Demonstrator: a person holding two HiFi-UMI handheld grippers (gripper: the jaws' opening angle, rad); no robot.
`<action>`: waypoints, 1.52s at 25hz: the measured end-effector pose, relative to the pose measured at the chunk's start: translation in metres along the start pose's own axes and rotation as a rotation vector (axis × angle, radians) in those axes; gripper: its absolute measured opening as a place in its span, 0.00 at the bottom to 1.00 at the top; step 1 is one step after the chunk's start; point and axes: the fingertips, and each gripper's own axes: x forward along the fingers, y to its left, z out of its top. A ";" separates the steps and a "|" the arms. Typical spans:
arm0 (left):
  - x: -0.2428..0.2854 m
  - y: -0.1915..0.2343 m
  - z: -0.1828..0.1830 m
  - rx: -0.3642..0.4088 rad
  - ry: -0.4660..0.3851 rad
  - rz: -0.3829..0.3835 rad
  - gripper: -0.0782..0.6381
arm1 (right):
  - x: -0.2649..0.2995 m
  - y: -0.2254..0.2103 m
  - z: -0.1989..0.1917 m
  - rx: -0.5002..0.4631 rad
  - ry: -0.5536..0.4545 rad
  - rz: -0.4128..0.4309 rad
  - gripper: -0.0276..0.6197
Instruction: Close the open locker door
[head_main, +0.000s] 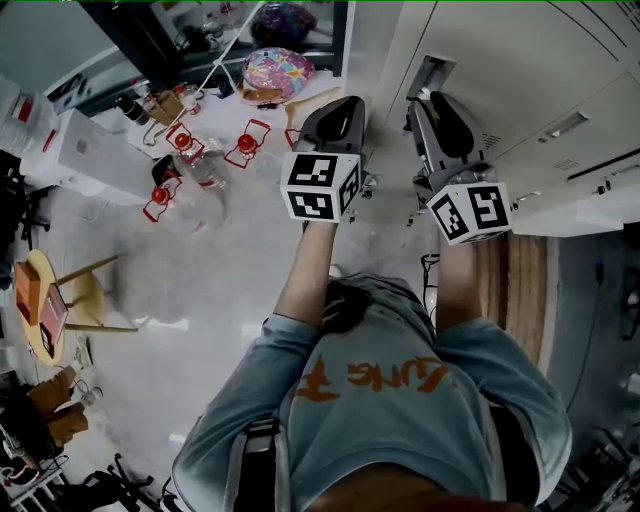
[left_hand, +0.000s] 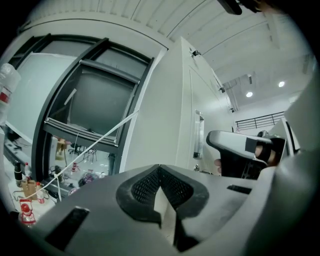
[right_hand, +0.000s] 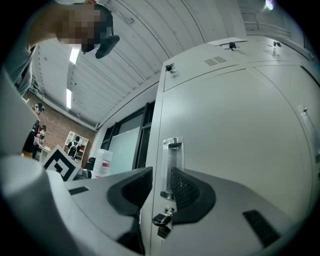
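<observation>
A tall white locker (head_main: 520, 60) stands straight ahead of me. In the right gripper view its door (right_hand: 235, 140) lies flush with the locker front, as far as I can see. A clear recessed handle (right_hand: 172, 162) and a keyed lock (right_hand: 163, 219) sit at the door's left edge. My right gripper (right_hand: 161, 185) is open and level with that handle, which shows in the gap between the pads without touching them. In the head view this gripper (head_main: 432, 100) sits just below the handle (head_main: 432, 72). My left gripper (left_hand: 159, 170) is shut on nothing, left of the locker's side wall (left_hand: 165, 115).
Left of the locker is a dark-framed window (left_hand: 90, 100). Below it a white table (head_main: 215, 125) carries red clips, a clear bottle (head_main: 205, 170) and a colourful bag (head_main: 277, 72). A white box (head_main: 95, 150) and a round wooden stool (head_main: 45, 310) stand further left.
</observation>
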 end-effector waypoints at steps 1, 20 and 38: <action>-0.001 -0.003 -0.001 0.001 0.001 0.001 0.14 | -0.003 -0.002 0.001 -0.001 -0.006 -0.005 0.22; -0.016 -0.072 -0.038 -0.021 0.019 0.030 0.14 | -0.072 -0.044 -0.041 0.064 0.109 -0.085 0.11; -0.022 -0.110 -0.106 0.045 0.116 0.080 0.14 | -0.135 -0.065 -0.098 0.033 0.220 -0.109 0.11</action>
